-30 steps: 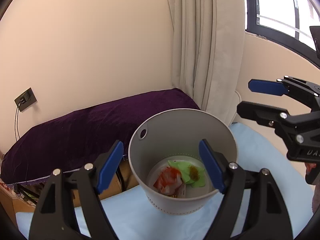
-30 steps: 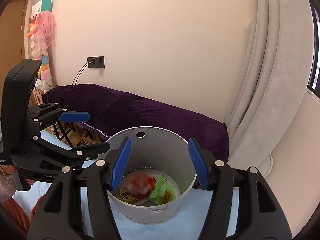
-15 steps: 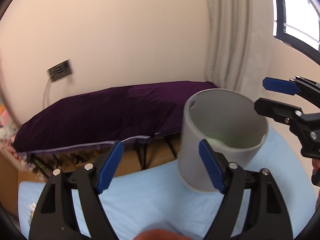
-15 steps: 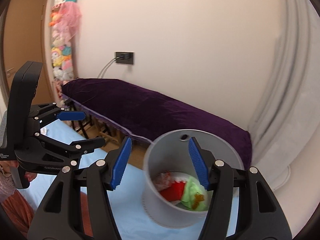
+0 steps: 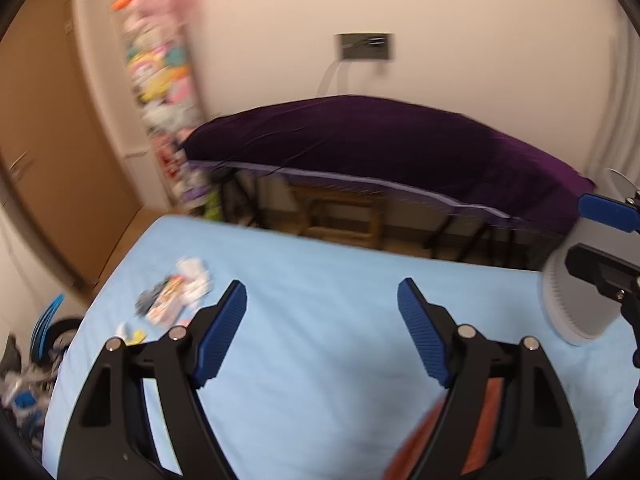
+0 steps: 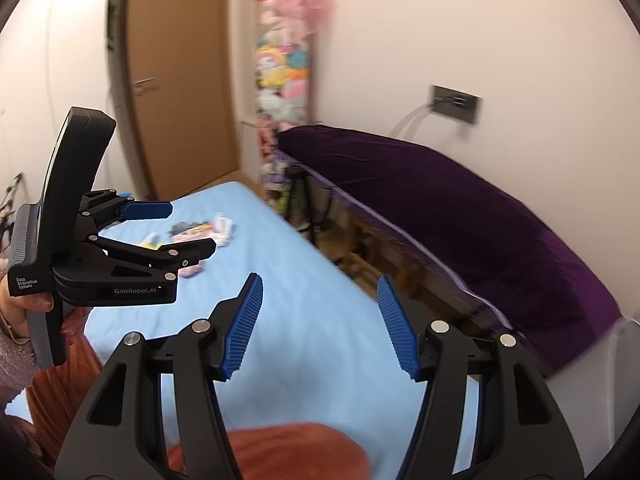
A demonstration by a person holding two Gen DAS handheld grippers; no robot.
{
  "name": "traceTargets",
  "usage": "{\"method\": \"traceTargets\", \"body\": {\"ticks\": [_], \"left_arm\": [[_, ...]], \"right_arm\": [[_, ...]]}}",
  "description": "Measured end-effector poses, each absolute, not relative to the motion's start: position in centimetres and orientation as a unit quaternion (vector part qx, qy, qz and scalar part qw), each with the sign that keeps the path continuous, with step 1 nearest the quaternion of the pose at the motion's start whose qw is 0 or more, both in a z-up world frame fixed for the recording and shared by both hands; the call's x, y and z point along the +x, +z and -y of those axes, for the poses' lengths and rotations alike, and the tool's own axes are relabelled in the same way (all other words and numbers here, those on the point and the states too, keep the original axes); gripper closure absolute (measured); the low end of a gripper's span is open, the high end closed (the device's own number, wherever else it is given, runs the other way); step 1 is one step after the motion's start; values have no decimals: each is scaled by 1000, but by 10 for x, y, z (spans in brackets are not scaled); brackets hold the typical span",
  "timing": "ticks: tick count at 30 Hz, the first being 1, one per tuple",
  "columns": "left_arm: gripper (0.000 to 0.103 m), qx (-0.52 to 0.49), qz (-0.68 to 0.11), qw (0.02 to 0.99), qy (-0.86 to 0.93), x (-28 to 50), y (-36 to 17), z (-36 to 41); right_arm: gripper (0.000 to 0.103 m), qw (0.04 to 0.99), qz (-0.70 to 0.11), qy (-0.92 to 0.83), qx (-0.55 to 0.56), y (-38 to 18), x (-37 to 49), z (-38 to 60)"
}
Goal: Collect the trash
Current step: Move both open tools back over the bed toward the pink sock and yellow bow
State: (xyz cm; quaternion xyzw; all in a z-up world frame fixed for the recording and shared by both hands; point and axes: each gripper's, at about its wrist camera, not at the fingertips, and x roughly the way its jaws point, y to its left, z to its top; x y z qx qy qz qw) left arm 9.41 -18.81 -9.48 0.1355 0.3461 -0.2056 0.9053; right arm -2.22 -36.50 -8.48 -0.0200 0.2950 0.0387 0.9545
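Note:
Several crumpled wrappers (image 5: 176, 298) lie on the light blue sheet (image 5: 328, 304) at the far left; they also show in the right wrist view (image 6: 200, 230). The grey trash bin (image 5: 568, 308) stands at the right edge of the sheet; its wall shows in the right wrist view (image 6: 600, 392). My left gripper (image 5: 322, 332) is open and empty above the sheet, right of the wrappers; it also shows in the right wrist view (image 6: 176, 228). My right gripper (image 6: 320, 328) is open and empty; its tips show near the bin in the left wrist view (image 5: 600, 232).
A purple velvet cover (image 5: 400, 144) drapes a low frame beyond the sheet. A brown door (image 6: 176, 80) and a column of plush toys (image 6: 284, 52) stand at the back left. A wall socket (image 5: 364, 46) sits above. Clutter (image 5: 24, 384) lies on the floor at left.
Both grippers have swung left, away from the bin. The bin has slid to the right edge of both views and the wrappers on the sheet have come into sight.

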Motion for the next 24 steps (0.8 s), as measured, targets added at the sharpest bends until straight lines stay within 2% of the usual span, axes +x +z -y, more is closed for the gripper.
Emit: {"method": "traceTargets", "body": {"ticks": [10, 15, 24], "left_arm": [[25, 84, -400, 911, -53, 145, -143, 43], [25, 58, -431, 900, -20, 175, -179, -17], [25, 28, -472, 881, 0, 221, -245, -69]], "right_arm": [[45, 937, -309, 161, -39, -131, 86, 217], [42, 924, -332, 186, -46, -168, 139, 159], [42, 898, -392, 193, -56, -257, 208, 106]]}}
